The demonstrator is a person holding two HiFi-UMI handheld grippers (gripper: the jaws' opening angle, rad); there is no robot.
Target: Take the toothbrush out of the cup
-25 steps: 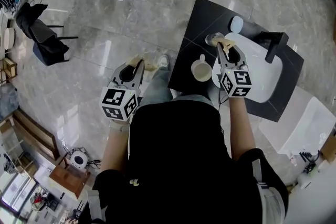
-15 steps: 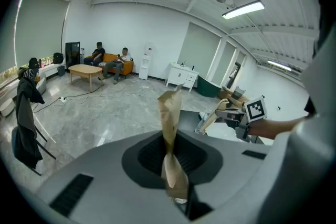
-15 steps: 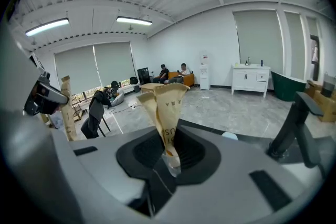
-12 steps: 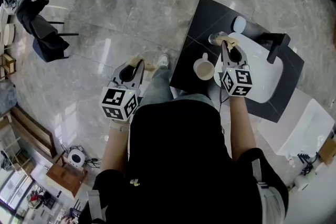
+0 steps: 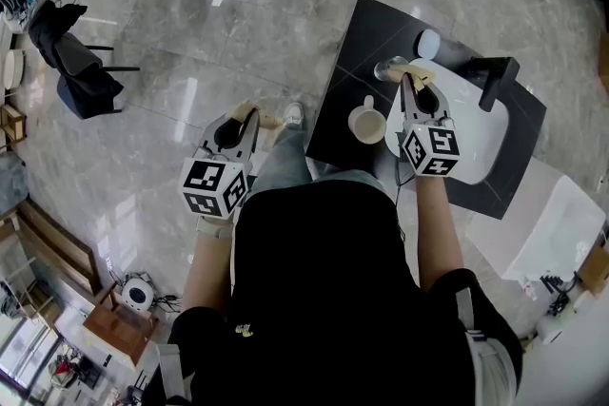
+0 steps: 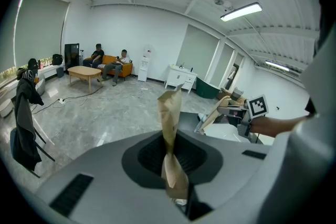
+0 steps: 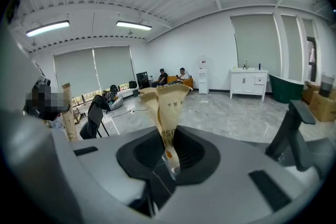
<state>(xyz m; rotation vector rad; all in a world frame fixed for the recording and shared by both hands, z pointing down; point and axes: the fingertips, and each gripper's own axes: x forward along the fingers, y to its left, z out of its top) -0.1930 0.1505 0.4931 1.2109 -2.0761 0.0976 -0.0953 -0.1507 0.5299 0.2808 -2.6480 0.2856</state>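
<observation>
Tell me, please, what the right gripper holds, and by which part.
Cannot be told: the right gripper has just closed its fingers together, nothing clearly visible between them.

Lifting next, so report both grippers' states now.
Left gripper: closed, empty.
Right gripper: closed on a thin clear handle, apparently the toothbrush.

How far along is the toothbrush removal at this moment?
Done: right claw is at the cup beside the basin. In hand: its jaws have just been closing; no toothbrush is discernible between them. Left: lifting it out. Left claw hangs shut, idle.
</observation>
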